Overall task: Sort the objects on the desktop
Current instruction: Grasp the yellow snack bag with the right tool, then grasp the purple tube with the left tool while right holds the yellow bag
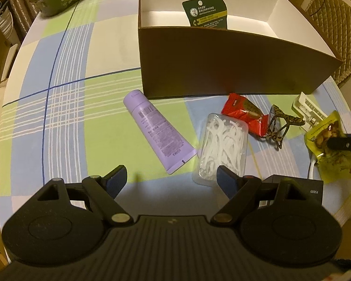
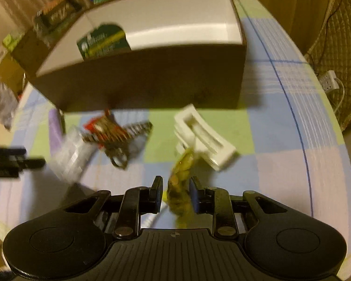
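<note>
My left gripper (image 1: 170, 173) hangs open over the checked tablecloth, its jaws wide and empty. Just beyond its fingers lie a purple tube (image 1: 155, 128) and a clear box of white floss picks (image 1: 222, 140). My right gripper (image 2: 175, 182) is shut on a yellow-green snack packet (image 2: 180, 187), lifted a little off the cloth. The same packet (image 1: 337, 168) shows at the right edge of the left wrist view. Behind stands an open brown cardboard box (image 1: 222, 63) with a green card (image 1: 207, 11) inside.
A red snack packet (image 1: 243, 114), a leopard-print hair claw (image 1: 280, 126) and a white plastic clip (image 2: 203, 138) lie in front of the box. A small black box (image 1: 313, 187) sits near the table's front edge. A quilted chair (image 1: 334, 23) stands at the right.
</note>
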`<state>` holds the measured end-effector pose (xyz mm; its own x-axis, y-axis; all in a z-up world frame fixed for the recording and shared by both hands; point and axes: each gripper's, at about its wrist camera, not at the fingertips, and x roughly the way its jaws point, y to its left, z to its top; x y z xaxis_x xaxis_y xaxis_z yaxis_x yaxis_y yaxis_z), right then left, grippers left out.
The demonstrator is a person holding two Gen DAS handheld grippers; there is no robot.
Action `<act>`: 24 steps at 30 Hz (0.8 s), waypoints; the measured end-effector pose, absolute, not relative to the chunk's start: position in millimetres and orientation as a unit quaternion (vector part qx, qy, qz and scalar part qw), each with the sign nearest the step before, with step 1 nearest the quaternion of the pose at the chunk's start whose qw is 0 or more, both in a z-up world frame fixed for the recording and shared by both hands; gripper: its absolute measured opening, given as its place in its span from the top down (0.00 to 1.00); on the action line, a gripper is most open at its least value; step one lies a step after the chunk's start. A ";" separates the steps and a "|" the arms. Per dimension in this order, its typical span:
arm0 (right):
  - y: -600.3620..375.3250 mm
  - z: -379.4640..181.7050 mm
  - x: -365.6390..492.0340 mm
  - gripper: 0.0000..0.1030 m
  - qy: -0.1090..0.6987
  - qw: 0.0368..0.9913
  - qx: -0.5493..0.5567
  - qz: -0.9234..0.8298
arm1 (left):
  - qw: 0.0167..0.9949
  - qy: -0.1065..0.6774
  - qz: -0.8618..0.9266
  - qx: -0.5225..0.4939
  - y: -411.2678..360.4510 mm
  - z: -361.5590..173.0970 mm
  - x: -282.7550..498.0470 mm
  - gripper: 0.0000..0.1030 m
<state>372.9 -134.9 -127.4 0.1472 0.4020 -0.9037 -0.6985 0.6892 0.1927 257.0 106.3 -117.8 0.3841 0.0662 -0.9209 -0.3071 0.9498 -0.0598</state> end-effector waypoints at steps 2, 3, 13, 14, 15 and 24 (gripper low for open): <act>-135.2 -133.2 371.0 0.77 0.536 0.743 -0.146 0.374 | 0.824 0.545 0.113 -0.109 106.5 -118.7 259.0 0.22; -134.6 -136.3 370.0 0.77 0.536 0.741 -0.146 0.377 | 0.823 0.545 0.113 -0.109 106.5 -119.0 259.7 0.22; -122.7 -147.2 363.3 0.84 0.513 0.744 -0.181 0.388 | 0.825 0.539 0.122 -0.115 109.5 -118.7 260.7 0.22; -121.8 -146.3 361.9 0.85 0.510 0.745 -0.183 0.390 | 0.826 0.538 0.124 -0.117 110.5 -118.6 260.6 0.22; -121.3 -145.6 360.9 0.85 0.507 0.745 -0.184 0.392 | 0.827 0.535 0.125 -0.121 111.9 -118.9 260.5 0.22; -127.1 -126.7 363.3 0.85 0.489 0.765 -0.169 0.383 | 0.839 0.507 0.144 -0.138 128.2 -129.5 277.9 0.23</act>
